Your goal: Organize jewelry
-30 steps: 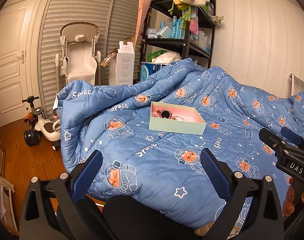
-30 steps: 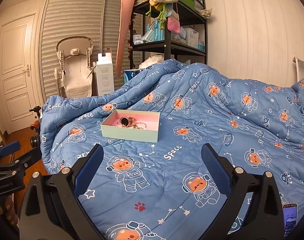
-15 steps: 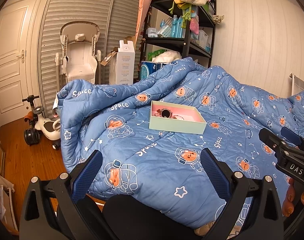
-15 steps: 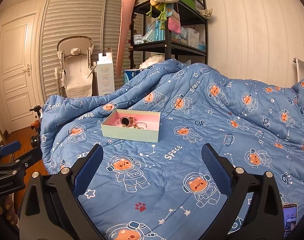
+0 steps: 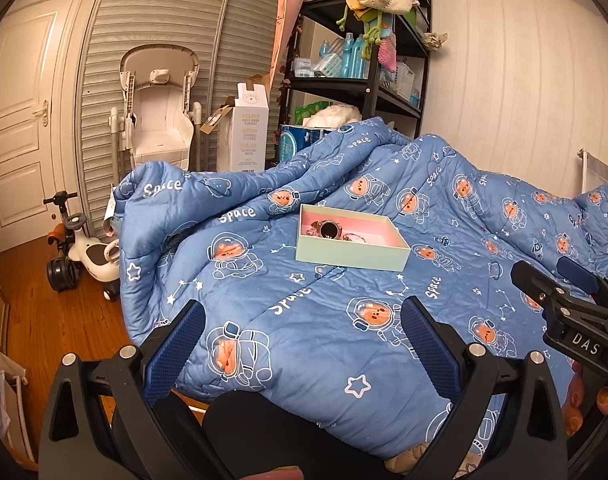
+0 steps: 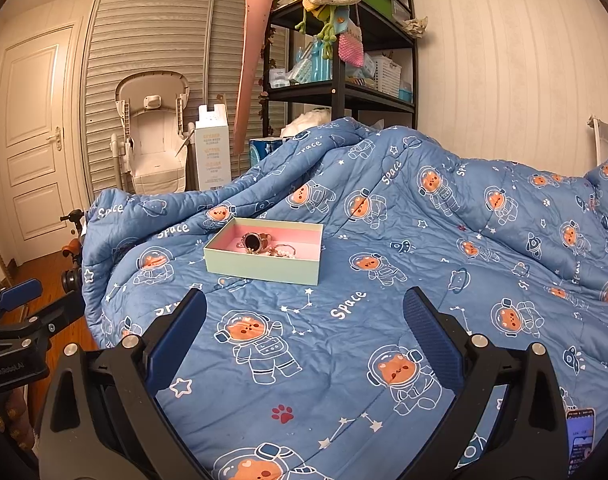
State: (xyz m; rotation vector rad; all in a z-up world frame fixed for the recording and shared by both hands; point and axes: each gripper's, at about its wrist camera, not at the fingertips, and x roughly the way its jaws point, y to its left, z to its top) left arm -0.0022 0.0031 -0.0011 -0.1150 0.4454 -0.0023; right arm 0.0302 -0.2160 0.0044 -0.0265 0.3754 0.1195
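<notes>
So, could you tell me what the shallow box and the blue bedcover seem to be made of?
The shallow mint-green box with pink lining looks like matte cardboard: crisp thin walls, no sheen. The blue astronaut-print quilt looks like soft padded fabric: stitched, puffy, creased.

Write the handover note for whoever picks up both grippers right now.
Left gripper: open, empty, hovering over the blue quilt, short of the box.
Right gripper: open, empty, also over the quilt and short of the box.
Jewelry box: pale green outside, pink inside, lid off, resting on the quilt ahead of both grippers.
Inside it: a round watch toward the left end, with a small tangle of jewelry beside it; single pieces are too small to tell apart.
Done: nothing visibly sorted.
Left: reach in, separate the pieces and arrange them.
</notes>
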